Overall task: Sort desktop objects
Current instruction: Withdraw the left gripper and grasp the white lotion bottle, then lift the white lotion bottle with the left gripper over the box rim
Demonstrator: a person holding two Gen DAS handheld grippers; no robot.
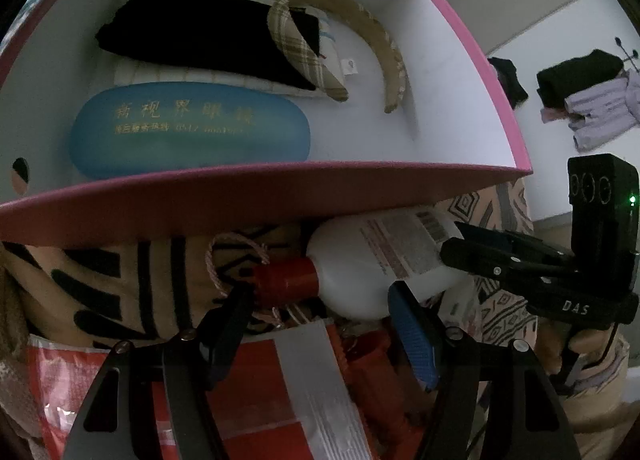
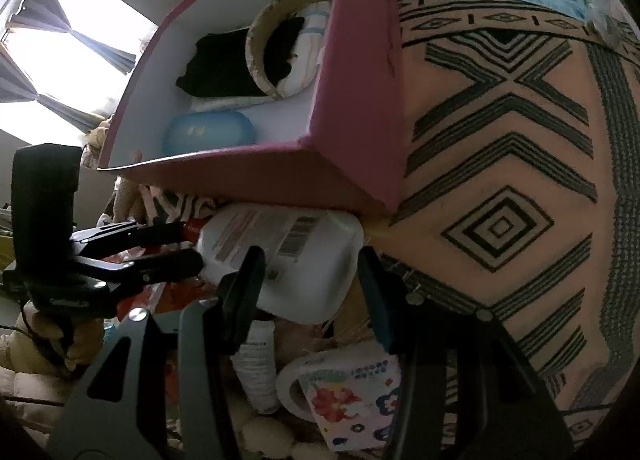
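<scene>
Both grippers are converging on the white bottle [image 1: 384, 260], which is lying on its side on the patterned cloth [image 2: 520, 180], tucked right under the front edge of the pink box [image 1: 256, 196]. The left gripper [image 1: 320, 300] is sitting w/ fingers spread about halfway, straddling the red cap [image 1: 286, 276] end; the left finger [image 1: 228, 324] is just beside the cap, the blue-padded right finger [image 1: 412, 336] is by the bottle's shoulder, and I can't tell if the pads are actually pressing. The right gripper [image 2: 312, 284] is also spread about halfway, its fingers either side of the bottle's base end, looking near but not clearly clamping; contact is hard to call. Inside the box: a blue glasses case [image 1: 188, 132], a black folded cloth [image 1: 200, 32] and a plaid headband [image 1: 340, 36]. Crowding things below: a red packet [image 1: 256, 400] w/ a clear strip under the left gripper, a twisted cord loop [image 1: 236, 256] by the cap, and on the right-wrist view a floral mug [image 2: 344, 392] and a small white tube [image 2: 256, 372] sitting right under the fingers. The box edge is overhanging the bottle, leaving little room above it.
</scene>
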